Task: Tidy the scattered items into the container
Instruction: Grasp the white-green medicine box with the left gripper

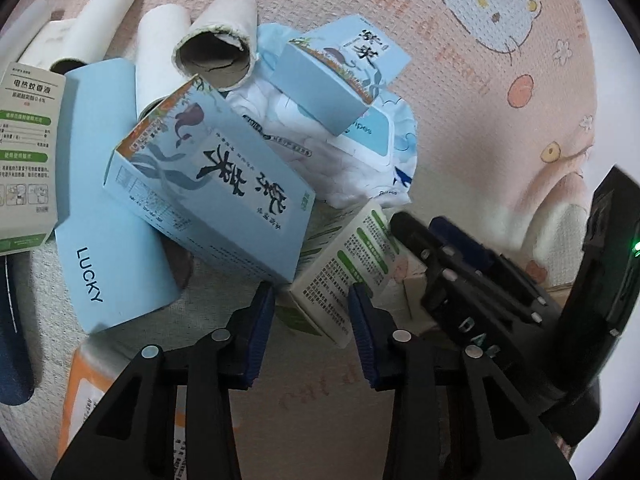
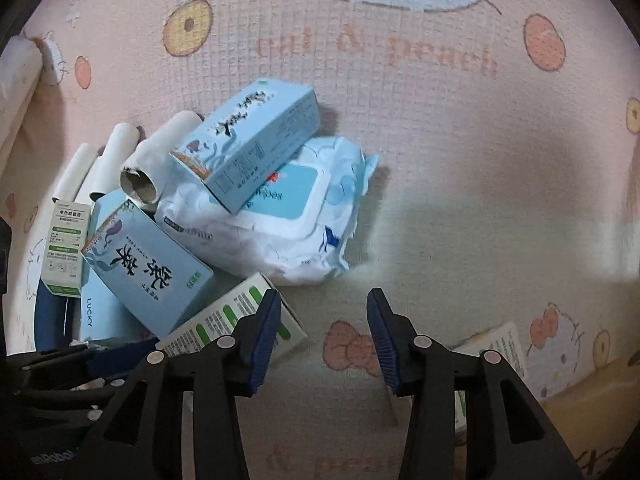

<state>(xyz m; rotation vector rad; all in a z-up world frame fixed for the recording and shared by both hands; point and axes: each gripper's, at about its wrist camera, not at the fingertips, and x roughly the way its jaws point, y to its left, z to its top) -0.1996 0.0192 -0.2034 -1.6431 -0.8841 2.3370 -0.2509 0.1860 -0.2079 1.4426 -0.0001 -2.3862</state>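
Left wrist view shows the left gripper [image 1: 312,312] with jaws apart and nothing pinched, the white-and-green box [image 1: 344,268] lying just ahead at twelve o'clock, one corner poking into the gap between the pads. Its long axis runs from about seven o'clock up toward one o'clock, so I judge a small wrist roll would square the jaws across its narrow width. Right wrist view puts the same box at ten o'clock, outside the right gripper [image 2: 324,312], which is open over bare mat [image 2: 460,220]; the left hand is nearer
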